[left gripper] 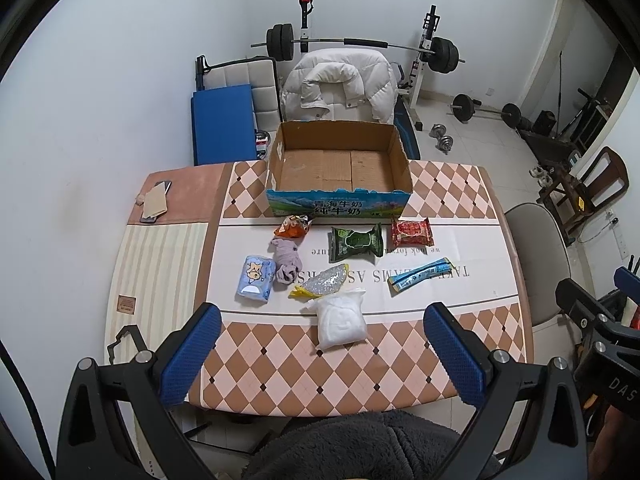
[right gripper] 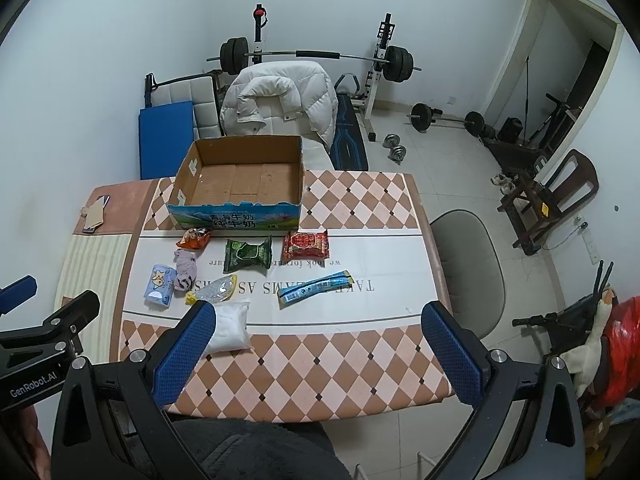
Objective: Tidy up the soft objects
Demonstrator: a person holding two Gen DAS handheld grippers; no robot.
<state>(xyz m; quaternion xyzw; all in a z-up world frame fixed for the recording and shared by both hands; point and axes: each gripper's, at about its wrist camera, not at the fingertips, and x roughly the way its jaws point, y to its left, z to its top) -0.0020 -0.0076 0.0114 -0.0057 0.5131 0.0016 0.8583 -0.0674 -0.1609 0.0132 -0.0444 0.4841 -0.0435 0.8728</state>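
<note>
Both pairs of fingers are spread wide and holding nothing. Your left gripper [left gripper: 322, 354] hangs above the near edge of the table [left gripper: 460, 200], blue pads [left gripper: 190, 360] well apart, touching no item; the white pouch [left gripper: 342, 322] shows in the gap between them, lying flat on the cloth. Your right gripper [right gripper: 318, 354] hovers over the near checkered band, just as open, and its left pad [right gripper: 182, 354] overlaps that same white pouch [right gripper: 232, 328] in view, though you cannot tell from here whether it touches.

Look at the spread ahead of you. At the far side stands the cardboard box [left gripper: 340, 160], open-topped, with bare cardboard inside. Just in front of it lies the orange packet [left gripper: 292, 227], with the grey sock bundle [left gripper: 286, 262] right behind it toward you. Beside the sock, at the left, sits the light blue tissue pack [left gripper: 256, 278]. Near the middle rests the green packet [left gripper: 355, 242], and to its right the red packet [left gripper: 412, 232], the two lying apart. Closer to you, the clear crinkly bag [left gripper: 324, 280] with a yellow end lies just beyond the white pouch, and the long blue stick pack [left gripper: 420, 276] lies at an angle off to the right, apart from the rest.

Every soft item is on the table, outside the box.
</note>
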